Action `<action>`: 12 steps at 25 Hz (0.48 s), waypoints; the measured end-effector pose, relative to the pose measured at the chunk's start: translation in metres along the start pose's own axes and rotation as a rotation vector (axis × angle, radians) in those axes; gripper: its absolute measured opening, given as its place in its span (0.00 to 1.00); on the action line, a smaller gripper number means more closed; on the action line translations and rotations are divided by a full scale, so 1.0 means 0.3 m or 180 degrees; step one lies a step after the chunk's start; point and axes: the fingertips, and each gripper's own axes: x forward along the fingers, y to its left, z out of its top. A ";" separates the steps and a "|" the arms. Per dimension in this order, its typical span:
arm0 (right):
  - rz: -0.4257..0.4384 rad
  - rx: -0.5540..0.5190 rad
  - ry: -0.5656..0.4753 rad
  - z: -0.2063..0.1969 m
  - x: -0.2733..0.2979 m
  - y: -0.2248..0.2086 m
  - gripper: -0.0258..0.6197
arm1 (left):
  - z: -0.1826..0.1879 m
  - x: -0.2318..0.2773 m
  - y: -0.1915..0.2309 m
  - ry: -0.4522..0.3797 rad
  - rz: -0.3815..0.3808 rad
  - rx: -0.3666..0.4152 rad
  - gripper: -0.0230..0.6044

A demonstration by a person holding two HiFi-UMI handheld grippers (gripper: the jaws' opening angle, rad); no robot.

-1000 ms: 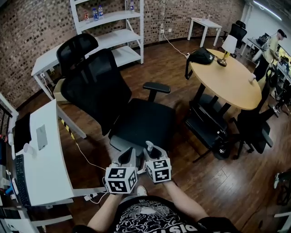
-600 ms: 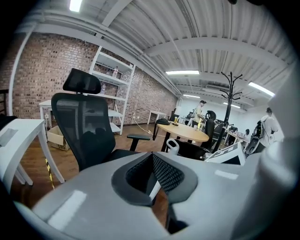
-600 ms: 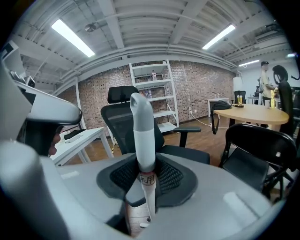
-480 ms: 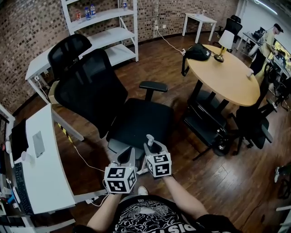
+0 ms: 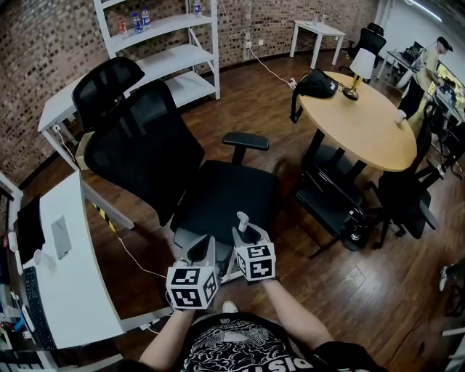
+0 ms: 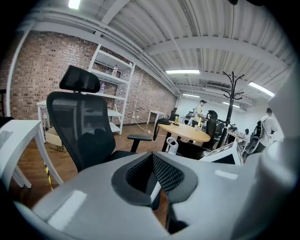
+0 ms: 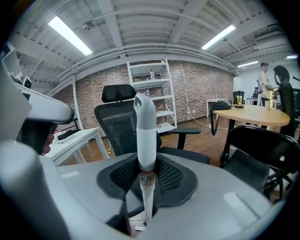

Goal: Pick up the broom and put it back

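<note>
— Anything shifted since a second back?
— Barely; lifted the right gripper a touch higher in the head view; found the white desk slid slightly down and left in that view; otherwise kept much the same.
— And inside that gripper?
— Pinching the broom; clamped on its pale handle with both meshed pads; left the grey capped end standing up past the jaws; followed the handle down beneath the gripper and lost it there; cannot find the brush end in any view.
— The left gripper?
— Pressed together on nothing; held just left of the right one, a little nearer the body; joined to bare forearms below.
— Straight ahead?
— Facing a black office chair; seat just beyond both grippers, mesh backrest and headrest off to the left, one armrest up at the far side.
— Farther out?
— Behind the chair, a white shelf with bottles on an upper board, against a brick wall; to the right, a round table bearing a black bag and a lamp; beyond that, a person standing among desks; under all, dark wooden floor.
</note>
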 end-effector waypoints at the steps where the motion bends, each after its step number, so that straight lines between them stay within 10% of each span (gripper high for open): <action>1: -0.0004 -0.0001 0.0001 0.001 0.003 -0.003 0.20 | -0.001 0.002 0.001 0.0003 0.0000 -0.0005 0.04; 12: -0.0069 -0.0043 0.0053 0.002 0.044 -0.040 0.20 | -0.006 0.012 -0.004 0.0014 0.0004 -0.0008 0.04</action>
